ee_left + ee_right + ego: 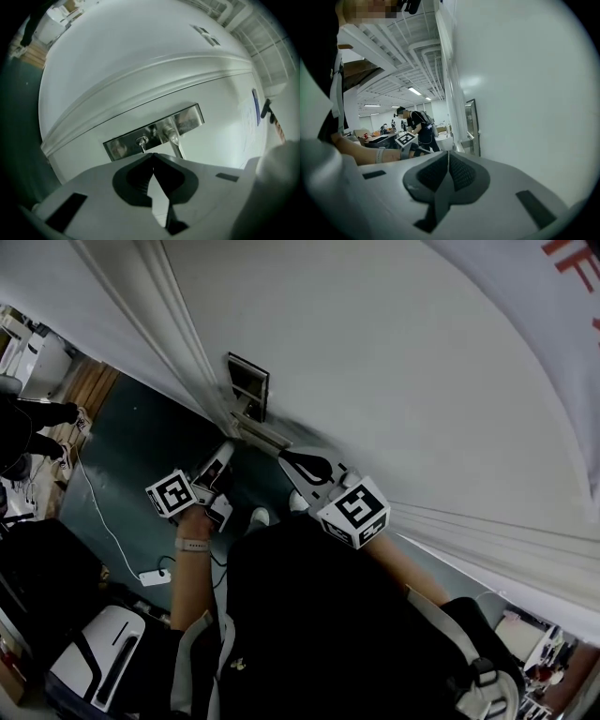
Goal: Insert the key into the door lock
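Facing the lock plate (187,119), the left gripper (153,154) is sitting shut, holding nothing visible (right gripper (448,153) likewise closed, empty); any approach should be staying square to the keyhole (141,140).

White door (394,381); mirror-silver lock plate (154,130). Dark teal floor (141,446) at left, white cable (98,512) across it. Pale grey left gripper (153,154) and right gripper (448,152), black ribbed pads (433,173), black-and-white square-patterned cube (359,510) on each. Black top (328,634) nearest.
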{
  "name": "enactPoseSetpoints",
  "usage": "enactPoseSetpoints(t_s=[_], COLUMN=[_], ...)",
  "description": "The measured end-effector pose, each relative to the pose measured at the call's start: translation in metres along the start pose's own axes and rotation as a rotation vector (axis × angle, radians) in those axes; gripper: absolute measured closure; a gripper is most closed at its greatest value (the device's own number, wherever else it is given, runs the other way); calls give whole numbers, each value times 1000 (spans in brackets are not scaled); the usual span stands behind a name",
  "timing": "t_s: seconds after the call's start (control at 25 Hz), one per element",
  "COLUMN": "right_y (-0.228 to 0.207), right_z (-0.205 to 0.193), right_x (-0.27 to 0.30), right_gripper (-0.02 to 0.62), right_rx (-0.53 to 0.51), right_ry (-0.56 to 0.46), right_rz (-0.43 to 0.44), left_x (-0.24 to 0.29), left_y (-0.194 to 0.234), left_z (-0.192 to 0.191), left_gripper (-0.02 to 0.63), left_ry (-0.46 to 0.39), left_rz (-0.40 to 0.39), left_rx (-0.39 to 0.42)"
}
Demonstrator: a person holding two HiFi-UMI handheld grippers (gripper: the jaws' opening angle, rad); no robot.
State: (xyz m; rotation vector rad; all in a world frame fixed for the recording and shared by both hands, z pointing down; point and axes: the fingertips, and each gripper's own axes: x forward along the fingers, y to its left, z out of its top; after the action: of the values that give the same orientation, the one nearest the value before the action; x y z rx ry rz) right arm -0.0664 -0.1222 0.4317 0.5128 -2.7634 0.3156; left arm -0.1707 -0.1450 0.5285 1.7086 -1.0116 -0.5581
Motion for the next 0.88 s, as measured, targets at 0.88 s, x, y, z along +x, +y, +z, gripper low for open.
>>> enactPoseSetpoints(t_s=[0.88], right_y=[58], right_z=[37], right_x=[49], right_gripper=[575], right_rx=[-64], right_ry=[-30], right_rz=[212], left_x=[-109], left_y=[-65], left_z=[43], left_gripper=[595], left_ry=[-161], left_rz=[399], left_rx=[758])
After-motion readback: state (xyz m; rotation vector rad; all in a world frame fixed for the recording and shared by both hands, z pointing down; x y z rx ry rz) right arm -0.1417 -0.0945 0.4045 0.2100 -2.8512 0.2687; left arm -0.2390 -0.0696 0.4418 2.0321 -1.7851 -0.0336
